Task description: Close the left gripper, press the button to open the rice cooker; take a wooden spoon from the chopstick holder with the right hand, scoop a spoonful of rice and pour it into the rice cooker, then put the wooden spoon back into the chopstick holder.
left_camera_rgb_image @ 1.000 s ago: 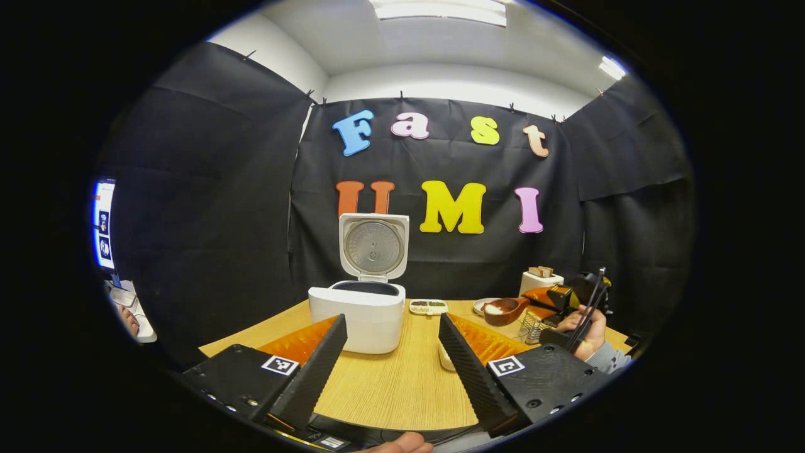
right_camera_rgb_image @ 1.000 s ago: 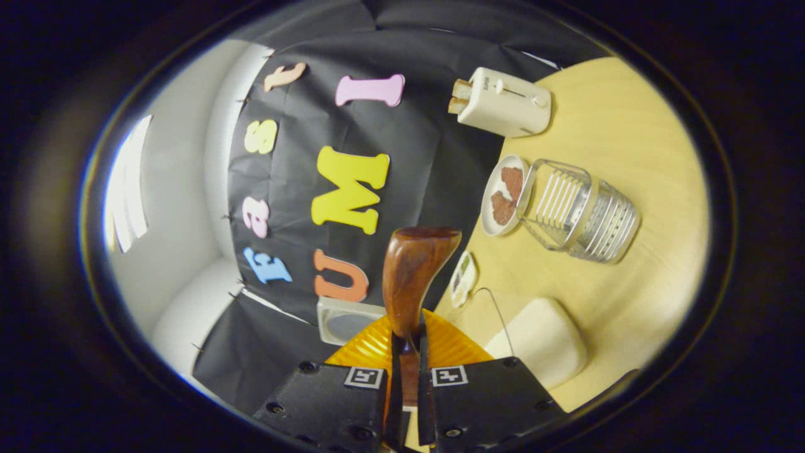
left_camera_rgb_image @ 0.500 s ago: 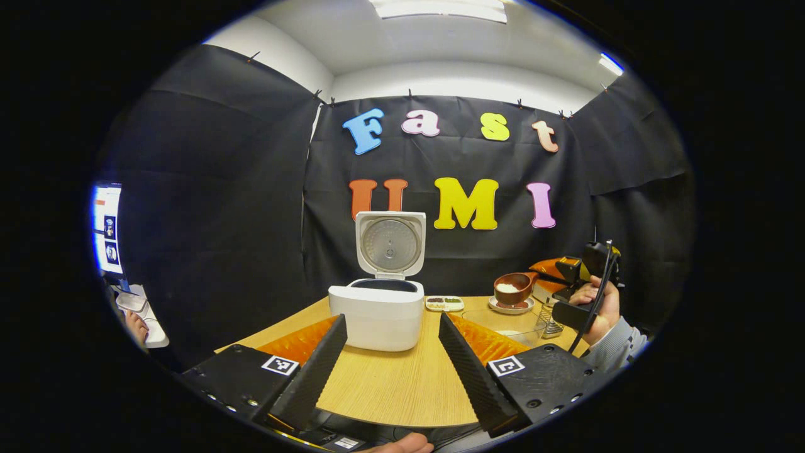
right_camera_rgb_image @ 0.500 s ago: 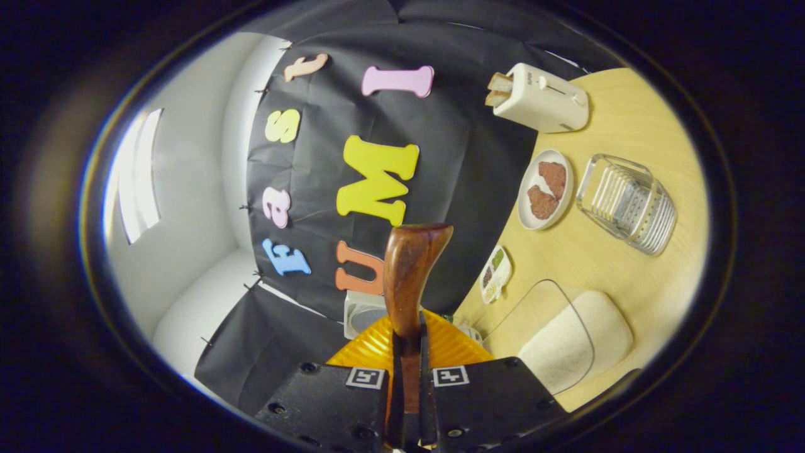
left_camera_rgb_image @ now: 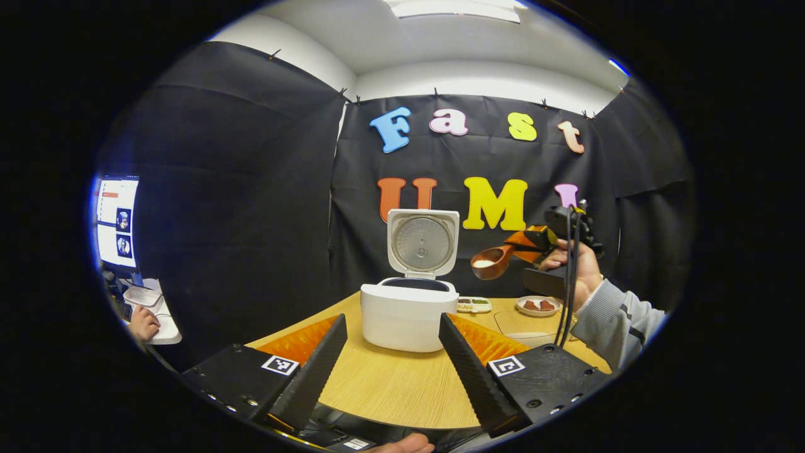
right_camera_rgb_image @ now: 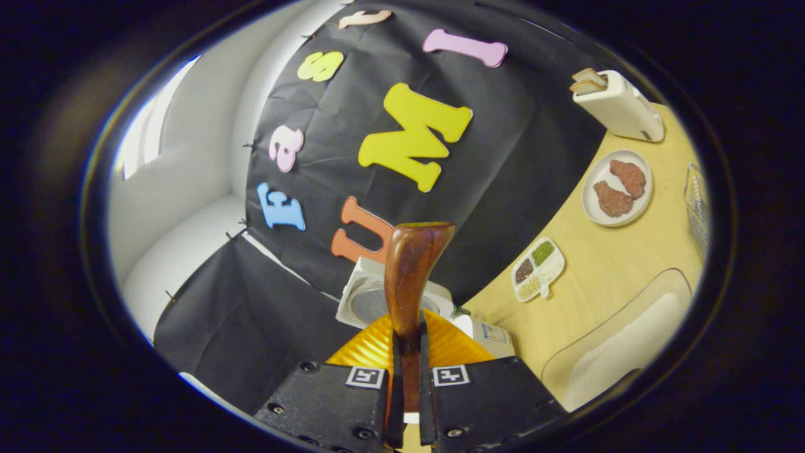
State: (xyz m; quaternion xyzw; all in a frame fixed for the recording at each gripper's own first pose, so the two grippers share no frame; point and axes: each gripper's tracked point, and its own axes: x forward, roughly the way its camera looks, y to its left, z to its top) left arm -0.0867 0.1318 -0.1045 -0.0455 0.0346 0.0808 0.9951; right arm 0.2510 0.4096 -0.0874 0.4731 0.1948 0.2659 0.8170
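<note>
The white rice cooker (left_camera_rgb_image: 409, 316) stands on the table with its lid (left_camera_rgb_image: 422, 242) raised upright. My left gripper (left_camera_rgb_image: 391, 355) hangs open in front of it, nothing between its fingers. To the right of the cooker, at lid height, a hand holds my right gripper (left_camera_rgb_image: 534, 242) shut on a wooden spoon (left_camera_rgb_image: 492, 262) with white rice in its bowl. In the right gripper view the spoon (right_camera_rgb_image: 412, 270) sticks out from the right gripper (right_camera_rgb_image: 407, 330), its bowl turned on edge, with the cooker (right_camera_rgb_image: 484, 333) beyond it. The wire chopstick holder (right_camera_rgb_image: 695, 201) sits at the right edge.
A clear container of rice (right_camera_rgb_image: 622, 343) lies near the table's front. Behind it are a small seasoning dish (right_camera_rgb_image: 536, 269), a plate (right_camera_rgb_image: 597, 182) with brown pieces and a toaster (right_camera_rgb_image: 619, 104). A monitor (left_camera_rgb_image: 116, 220) and a person's hand (left_camera_rgb_image: 143, 322) are at far left.
The right gripper has lifted the rice-filled spoon from table height and carried it toward the open cooker. The left gripper stayed open and its view swung left.
</note>
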